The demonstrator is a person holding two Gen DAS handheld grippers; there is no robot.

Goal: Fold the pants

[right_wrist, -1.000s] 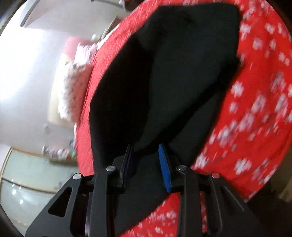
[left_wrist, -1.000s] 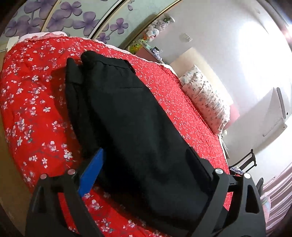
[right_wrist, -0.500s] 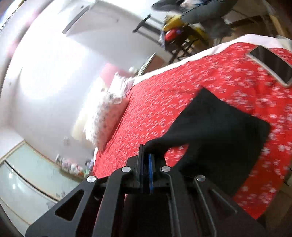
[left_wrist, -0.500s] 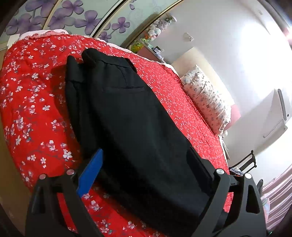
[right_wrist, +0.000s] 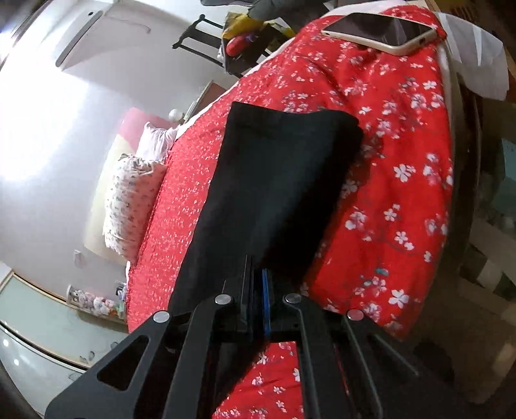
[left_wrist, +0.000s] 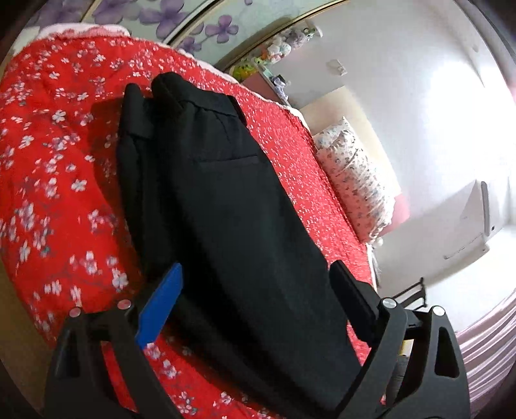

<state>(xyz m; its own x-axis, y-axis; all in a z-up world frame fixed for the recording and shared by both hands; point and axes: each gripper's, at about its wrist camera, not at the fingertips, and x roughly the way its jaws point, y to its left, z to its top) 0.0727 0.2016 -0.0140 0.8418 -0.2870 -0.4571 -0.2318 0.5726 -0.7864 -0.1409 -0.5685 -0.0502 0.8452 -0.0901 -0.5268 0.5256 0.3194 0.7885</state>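
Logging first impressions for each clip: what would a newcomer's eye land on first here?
The black pants stretched lengthwise across the red floral bedspread dominate both views. The right gripper is shut on the pants' fabric, while the left gripper hangs open over them. A phone lies near the bed's far corner, and a patterned pillow sits by the wall.

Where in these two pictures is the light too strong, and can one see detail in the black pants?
Left wrist view: wall at upper right is blown out; pants show a pocket seam. Right wrist view: glare on the wall at left; pants are almost featureless black.
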